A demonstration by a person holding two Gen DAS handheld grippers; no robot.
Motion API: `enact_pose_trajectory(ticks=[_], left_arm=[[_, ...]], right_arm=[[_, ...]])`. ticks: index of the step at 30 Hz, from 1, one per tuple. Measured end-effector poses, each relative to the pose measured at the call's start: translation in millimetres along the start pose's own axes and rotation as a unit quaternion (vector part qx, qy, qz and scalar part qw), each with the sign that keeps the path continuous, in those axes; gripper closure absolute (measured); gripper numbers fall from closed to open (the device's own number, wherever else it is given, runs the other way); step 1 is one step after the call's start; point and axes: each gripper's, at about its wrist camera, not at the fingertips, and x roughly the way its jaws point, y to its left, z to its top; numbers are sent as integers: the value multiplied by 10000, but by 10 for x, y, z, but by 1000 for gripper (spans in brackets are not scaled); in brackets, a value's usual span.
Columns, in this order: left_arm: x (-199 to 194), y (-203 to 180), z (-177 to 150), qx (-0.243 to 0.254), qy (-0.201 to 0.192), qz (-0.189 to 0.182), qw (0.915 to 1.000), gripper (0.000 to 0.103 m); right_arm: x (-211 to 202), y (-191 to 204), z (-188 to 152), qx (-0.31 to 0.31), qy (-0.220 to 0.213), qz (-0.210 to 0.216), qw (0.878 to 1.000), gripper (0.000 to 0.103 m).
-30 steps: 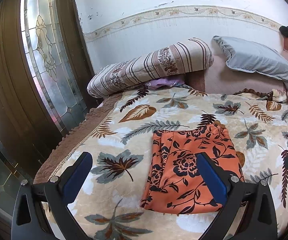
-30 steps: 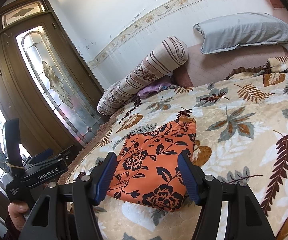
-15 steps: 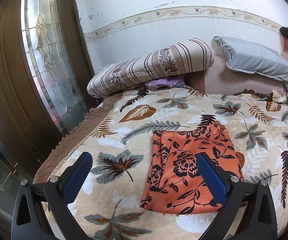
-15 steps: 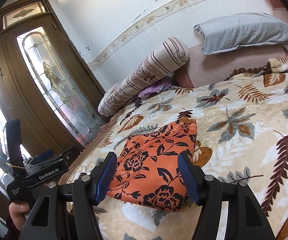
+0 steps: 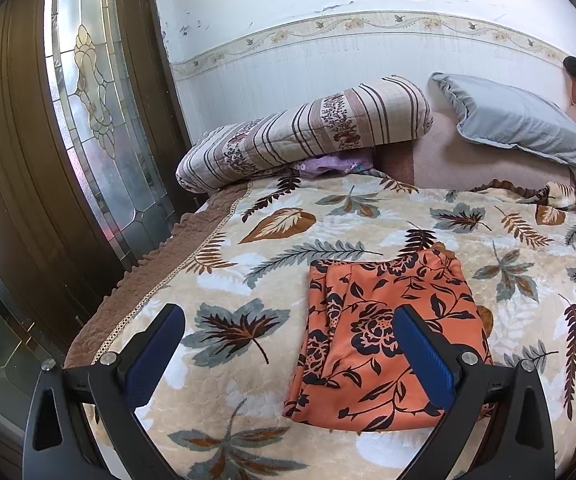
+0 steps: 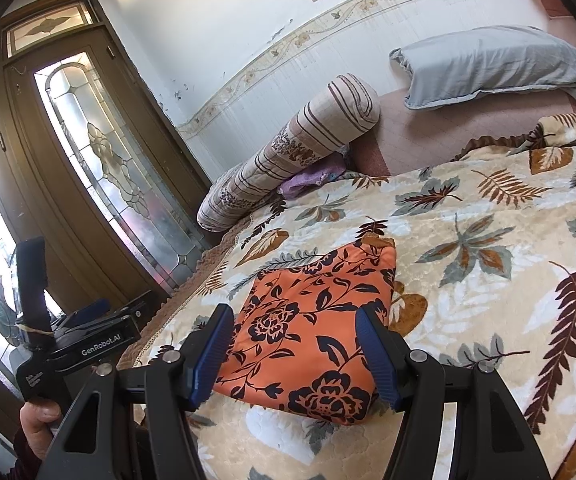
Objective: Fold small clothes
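Lying flat as a compact rectangle, the orange floral garment [image 5: 387, 344] sat on the leaf-print blanket [image 5: 248, 240] near the bed's front edge, exactly where it had been a second before; nothing about it had shifted, and neither hand had moved. That stillness, with the cloth already doubled over on itself, suggested the fold was finished or nearly so, with only a last tidy or a put-away left. The left gripper [image 5: 288, 356] hovered spread wide and empty, its right finger [image 5: 423, 356] over the cloth. The right gripper [image 6: 295, 358] also stood spread, framing the garment's near end without pinching it. Beyond lay a striped bolster [image 5: 307, 132] and a grey pillow [image 5: 519, 120].
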Motion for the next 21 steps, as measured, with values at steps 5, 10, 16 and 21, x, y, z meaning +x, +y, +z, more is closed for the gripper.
enact_pose_trajectory(ticks=[5,10,16,21], left_arm=[[14,-3,-4,4,30,15,10000,0],[36,-20,-11,26,53,16,10000,0],[39,-22,-17,25,47,22,10000,0],[42,-18,-25,6,32,38,10000,0]], right_arm=[[-1,9,-8,-16,-9,22,10000,36],[-7,12,-6,-14,-15,33,10000,36],[-10,28,-6,-48,-25,44,10000,36],[-26,46,-8,-78,-64,75,9999,36]])
